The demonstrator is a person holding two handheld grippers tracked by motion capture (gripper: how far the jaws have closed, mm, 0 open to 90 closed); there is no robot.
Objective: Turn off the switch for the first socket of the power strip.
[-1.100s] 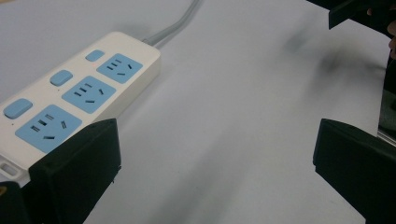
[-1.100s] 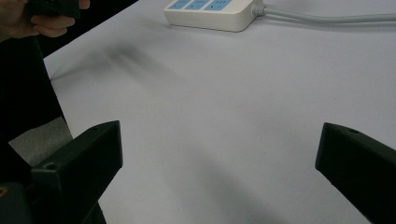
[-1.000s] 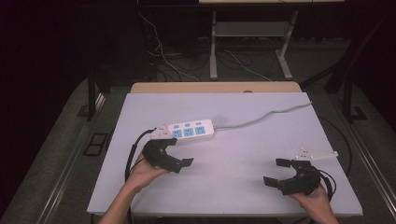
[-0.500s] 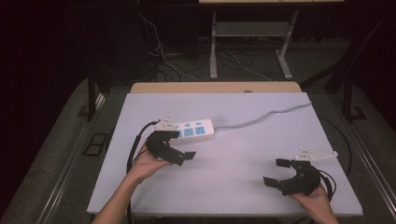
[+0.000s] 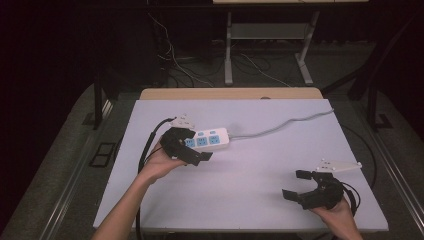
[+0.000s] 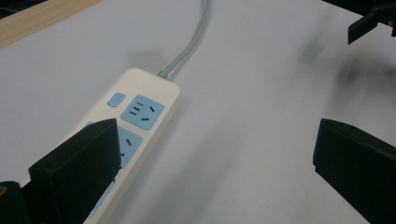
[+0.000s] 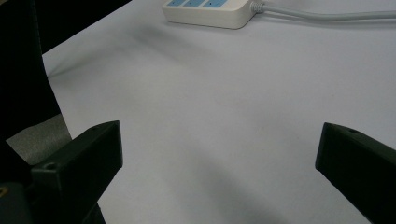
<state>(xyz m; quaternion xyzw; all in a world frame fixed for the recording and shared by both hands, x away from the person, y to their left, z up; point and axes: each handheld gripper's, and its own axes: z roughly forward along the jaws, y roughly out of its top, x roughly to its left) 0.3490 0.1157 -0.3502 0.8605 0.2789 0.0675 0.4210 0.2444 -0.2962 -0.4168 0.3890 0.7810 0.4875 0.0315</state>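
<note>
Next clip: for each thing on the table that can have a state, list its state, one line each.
Power strip: flat on the table, sockets up, nothing plugged in, cable attached.
Cable: slack, trailing off the far right edge.
Left hand-held gripper: open, over the strip's left end, gripping nothing.
Right hand-held gripper: open, empty, near the front right corner.

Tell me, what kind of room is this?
Probably a lab or workshop set up for recording: a plain white table holding a white power strip with blue sockets, loose cables on the dark floor, and hand-held black grippers.
</note>
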